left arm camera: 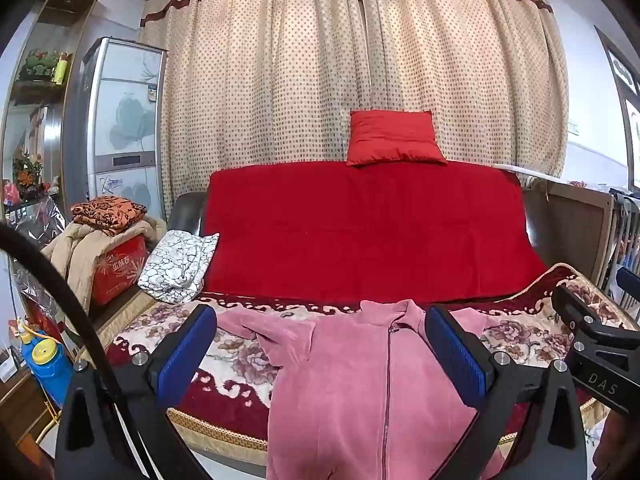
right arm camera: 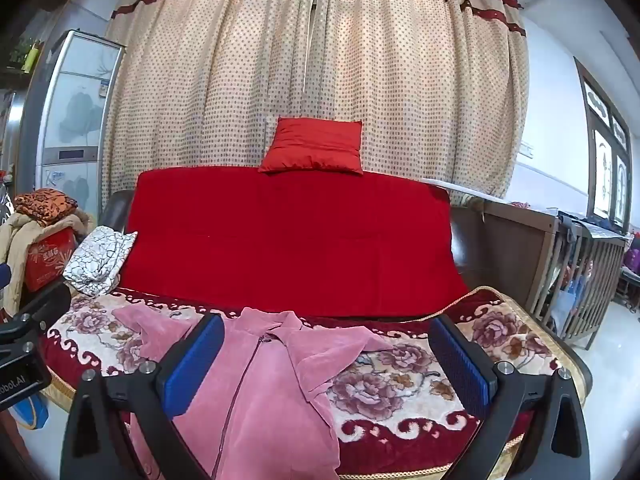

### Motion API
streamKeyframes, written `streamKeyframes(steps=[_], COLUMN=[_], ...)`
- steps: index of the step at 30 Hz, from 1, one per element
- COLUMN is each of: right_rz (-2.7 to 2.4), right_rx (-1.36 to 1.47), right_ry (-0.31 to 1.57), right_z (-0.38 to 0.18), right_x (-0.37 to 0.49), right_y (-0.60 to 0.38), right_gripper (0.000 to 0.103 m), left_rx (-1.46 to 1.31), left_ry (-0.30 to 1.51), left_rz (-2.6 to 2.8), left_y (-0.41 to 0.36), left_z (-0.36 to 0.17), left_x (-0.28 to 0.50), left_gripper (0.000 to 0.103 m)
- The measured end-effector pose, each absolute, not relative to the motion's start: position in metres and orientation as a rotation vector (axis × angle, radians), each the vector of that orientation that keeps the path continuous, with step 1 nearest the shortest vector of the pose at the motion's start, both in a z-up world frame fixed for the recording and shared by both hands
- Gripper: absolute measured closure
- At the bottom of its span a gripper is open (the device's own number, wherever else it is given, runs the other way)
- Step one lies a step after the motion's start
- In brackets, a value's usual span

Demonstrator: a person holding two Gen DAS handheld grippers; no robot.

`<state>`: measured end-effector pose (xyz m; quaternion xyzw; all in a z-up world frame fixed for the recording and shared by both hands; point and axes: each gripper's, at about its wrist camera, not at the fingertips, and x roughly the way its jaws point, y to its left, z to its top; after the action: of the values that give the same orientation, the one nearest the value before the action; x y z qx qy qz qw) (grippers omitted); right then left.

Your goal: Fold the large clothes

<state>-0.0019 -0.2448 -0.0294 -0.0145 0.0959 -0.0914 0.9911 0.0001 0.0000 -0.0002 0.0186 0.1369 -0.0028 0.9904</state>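
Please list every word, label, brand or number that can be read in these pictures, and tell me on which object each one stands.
"DAS": on the black body of the right gripper, seen from the left wrist view.
"Robot.AI" (start cut off): on the black body of the left gripper, seen from the right wrist view.
Red box: gold print, too blurred to read.
Tall cabinet appliance: a small sticker and a logo, too small to read.
Nothing readable on the pink jacket.

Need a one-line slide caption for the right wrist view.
Open right gripper hovering over a zipped pink jacket spread on a floral sofa cover.
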Motion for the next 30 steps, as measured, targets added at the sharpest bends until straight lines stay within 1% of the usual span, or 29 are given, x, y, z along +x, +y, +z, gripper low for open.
streamKeyframes(steps=[30], right_rz=[-0.191], right_rx=[-0.042], right_ry=[0.188], right_z=[-0.0302], right_x=[-0.0027], right_y=[-0.2408], right_gripper=[0.000], left_rx=[0.032], left_ry=[0.265], left_rz=[-0.003], left_y=[0.0018], left_z=[-0.0009], left_x=[-0.0021], left_gripper=[0.000])
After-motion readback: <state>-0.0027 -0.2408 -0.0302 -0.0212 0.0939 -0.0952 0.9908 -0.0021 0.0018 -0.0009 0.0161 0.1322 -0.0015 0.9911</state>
